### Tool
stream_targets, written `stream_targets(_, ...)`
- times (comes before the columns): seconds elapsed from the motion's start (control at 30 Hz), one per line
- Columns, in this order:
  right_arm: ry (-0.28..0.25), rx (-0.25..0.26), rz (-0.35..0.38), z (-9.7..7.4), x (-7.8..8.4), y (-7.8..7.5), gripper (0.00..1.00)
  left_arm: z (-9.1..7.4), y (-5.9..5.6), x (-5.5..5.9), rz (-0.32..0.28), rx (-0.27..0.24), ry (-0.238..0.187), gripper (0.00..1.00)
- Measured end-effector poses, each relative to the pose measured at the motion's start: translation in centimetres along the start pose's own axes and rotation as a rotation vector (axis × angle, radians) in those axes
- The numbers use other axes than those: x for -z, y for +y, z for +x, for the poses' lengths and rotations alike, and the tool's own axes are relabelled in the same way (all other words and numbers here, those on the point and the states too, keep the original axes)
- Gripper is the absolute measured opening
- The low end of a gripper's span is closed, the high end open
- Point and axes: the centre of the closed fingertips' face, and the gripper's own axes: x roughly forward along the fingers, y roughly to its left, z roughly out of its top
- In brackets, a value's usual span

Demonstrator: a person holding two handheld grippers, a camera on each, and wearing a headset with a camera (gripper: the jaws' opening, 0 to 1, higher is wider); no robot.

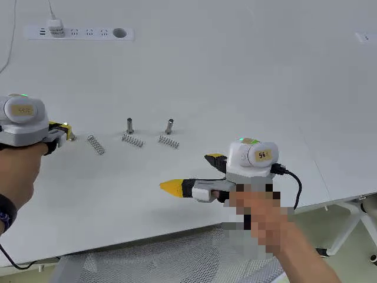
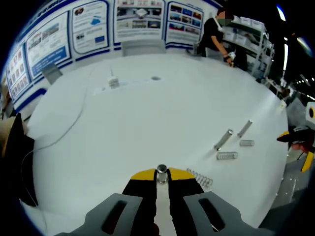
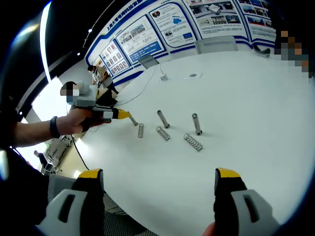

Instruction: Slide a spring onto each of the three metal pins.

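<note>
Left gripper view — left gripper (image 2: 161,179) pinches one pin (image 2: 161,171); right gripper (image 3: 157,178) spread wide, empty — springs (image 3: 193,141) loose on table (image 1: 235,71).

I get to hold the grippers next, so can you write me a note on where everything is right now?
Left gripper: shut on one pin, low at the table.
Right gripper: open, holding nothing, above the table's near side.
Two other pins stand upright. Three springs lie loose in front of them.
Done: no spring is on a pin yet.
Left: all three springs.
</note>
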Motion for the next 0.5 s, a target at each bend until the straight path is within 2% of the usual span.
stream_targets(0.5, 0.002, -0.003, 0.003, 0.09, 0.04, 0.08, 0.95, -0.37, -0.23, 0.27, 0.025, -0.021, -0.005, 0.08)
